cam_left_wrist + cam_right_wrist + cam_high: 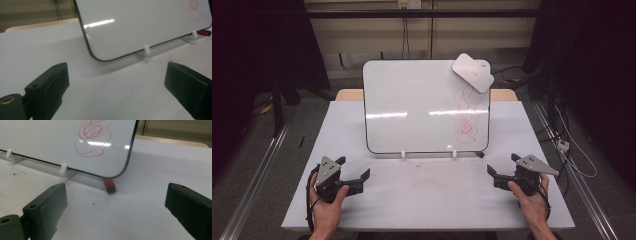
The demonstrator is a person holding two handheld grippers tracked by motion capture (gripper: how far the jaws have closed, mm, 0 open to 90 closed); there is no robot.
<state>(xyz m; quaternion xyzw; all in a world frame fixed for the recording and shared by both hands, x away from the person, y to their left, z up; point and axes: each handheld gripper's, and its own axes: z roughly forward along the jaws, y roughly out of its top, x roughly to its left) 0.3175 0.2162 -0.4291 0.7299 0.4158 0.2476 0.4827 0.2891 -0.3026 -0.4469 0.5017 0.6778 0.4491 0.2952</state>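
- Your left tool (356, 169) rests near the front left corner of the worktop (422, 195), jaws spread wide and holding nothing. The left gripper view looks between them at bare surface and the lower left corner of the whiteboard (417, 107). It reads as a parked start pose, well apart from anything it might knock.
- The whiteboard stands toward the back edge, centred, tilted backward on two small white clips (146, 49) along its bottom rim. That lean keeps its face toward you, so a wiping stroke can press into it without tipping it forward.
- The red scribble (467, 117) runs down the board's right side, from below the top right corner to near the bottom rim. It looks like the mark to be cleaned off.
- The white eraser (473, 72) clings to the board's top right corner, just above the scribble and overhanging the rim, probably held magnetically. It sits close to the work and on your right hand's side.
- A small red-and-black block (109, 185) lies on the worktop touching the board's lower right corner; what it is I cannot tell.
- Your right tool (503, 166) sits near the front right corner, released, jaws wide and empty, aimed at that lower right corner. It is the better placed to go up for the eraser.
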